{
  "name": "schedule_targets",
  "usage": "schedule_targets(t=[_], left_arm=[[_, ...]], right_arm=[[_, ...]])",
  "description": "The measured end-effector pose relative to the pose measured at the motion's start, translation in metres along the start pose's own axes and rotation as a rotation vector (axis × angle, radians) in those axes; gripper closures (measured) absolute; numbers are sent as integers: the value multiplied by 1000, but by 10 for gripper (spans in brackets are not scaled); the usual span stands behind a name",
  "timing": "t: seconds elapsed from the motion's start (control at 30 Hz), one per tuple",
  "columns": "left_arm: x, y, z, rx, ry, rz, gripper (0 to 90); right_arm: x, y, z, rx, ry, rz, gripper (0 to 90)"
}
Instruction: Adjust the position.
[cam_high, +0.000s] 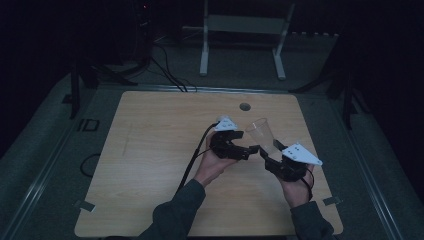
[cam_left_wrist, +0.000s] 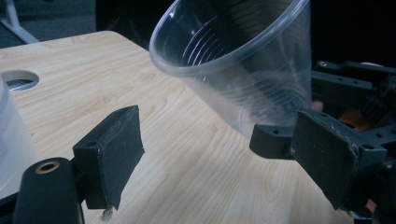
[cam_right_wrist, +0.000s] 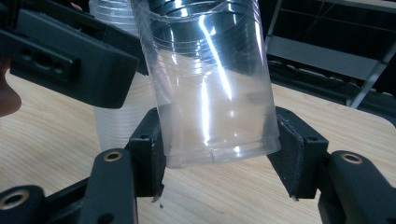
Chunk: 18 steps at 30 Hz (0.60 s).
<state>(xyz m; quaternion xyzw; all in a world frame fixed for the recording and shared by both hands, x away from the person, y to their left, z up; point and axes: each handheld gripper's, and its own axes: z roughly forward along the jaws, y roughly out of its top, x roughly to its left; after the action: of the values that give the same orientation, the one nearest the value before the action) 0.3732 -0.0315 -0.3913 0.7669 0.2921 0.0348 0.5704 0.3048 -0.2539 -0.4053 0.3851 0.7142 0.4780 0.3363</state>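
A clear plastic cup (cam_high: 261, 132) is held tilted above the wooden table (cam_high: 150, 165), mouth up and away from the person. My right gripper (cam_high: 266, 154) is shut on its base, with a pad on each side of the cup (cam_right_wrist: 210, 84) in the right gripper view. My left gripper (cam_high: 251, 149) sits just left of it, jaws open and nothing between its pads (cam_left_wrist: 112, 149). From the left gripper view the cup (cam_left_wrist: 233, 60) hangs beyond and above the jaws. A stack of clear cups (cam_right_wrist: 112, 121) stands behind the held one.
The table has a round hole (cam_high: 244, 106) near its far edge. A white metal stand (cam_high: 240, 25) and cables (cam_high: 165, 70) lie on the dark floor beyond. The stack of cups (cam_left_wrist: 11, 135) shows at the left edge of the left gripper view.
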Motion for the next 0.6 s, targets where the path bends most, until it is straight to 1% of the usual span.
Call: schedule_targets(t=[0.2, 0.27, 0.6], left_arm=[[-2, 3, -1, -20, 1, -3, 181], [-2, 4, -1, -21, -1, 2, 181], [-6, 6, 4, -28, -15, -7, 181]], right_arm=[[1, -1, 0, -6, 0, 4, 427], [1, -1, 0, -8, 0, 6, 427], [2, -2, 0, -14, 4, 8, 426]])
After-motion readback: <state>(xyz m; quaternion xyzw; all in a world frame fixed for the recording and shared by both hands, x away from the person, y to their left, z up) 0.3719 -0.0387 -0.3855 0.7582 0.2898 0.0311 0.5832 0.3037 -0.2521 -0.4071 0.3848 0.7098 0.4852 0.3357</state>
